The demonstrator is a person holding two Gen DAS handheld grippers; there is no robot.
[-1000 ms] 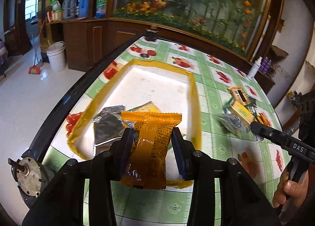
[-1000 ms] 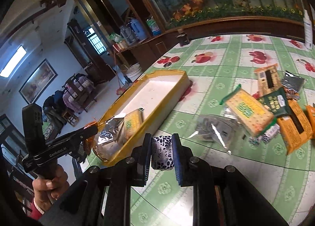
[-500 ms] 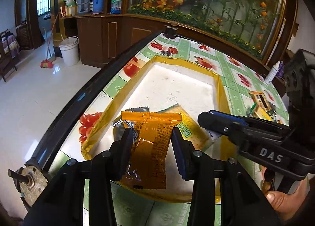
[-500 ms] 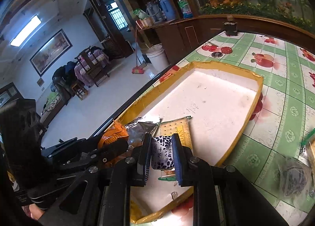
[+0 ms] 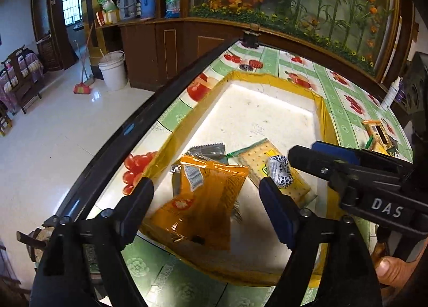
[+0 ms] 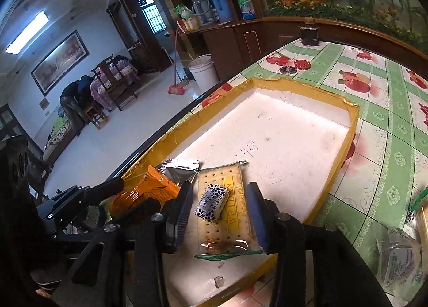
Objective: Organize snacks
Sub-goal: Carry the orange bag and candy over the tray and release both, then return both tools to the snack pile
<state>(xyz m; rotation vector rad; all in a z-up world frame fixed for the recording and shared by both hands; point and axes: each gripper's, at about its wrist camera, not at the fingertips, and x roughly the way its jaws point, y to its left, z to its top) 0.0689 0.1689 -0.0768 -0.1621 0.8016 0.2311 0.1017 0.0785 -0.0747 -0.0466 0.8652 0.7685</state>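
A white tray with a yellow rim (image 5: pixel 270 78) (image 6: pixel 353 125) lies on the table. In its near corner rest an orange snack packet (image 5: pixel 203 200) (image 6: pixel 144 192), a silver packet (image 5: pixel 207 150) (image 6: pixel 179 166) and a cracker packet (image 5: pixel 256 158) (image 6: pixel 230 176). A small blue-and-white patterned candy (image 5: pixel 279 172) (image 6: pixel 212 201) lies on the crackers. My left gripper (image 5: pixel 207 208) hangs over the orange packet, jaws opening, pads clear of it. My right gripper (image 6: pixel 219 213) straddles the candy, jaws opening, gaps on both sides.
More snack packets (image 5: pixel 377 133) lie on the green fruit-print cloth right of the tray, among them a clear-wrapped one (image 6: pixel 401 256). Two bottle caps (image 6: pixel 294 65) sit beyond the tray. The table's dark edge (image 5: pixel 160 109) runs close along the tray's left side.
The right gripper swung from the open table to over the tray. Both grippers opened: the orange packet and the candy left the pads and now lie in the tray.
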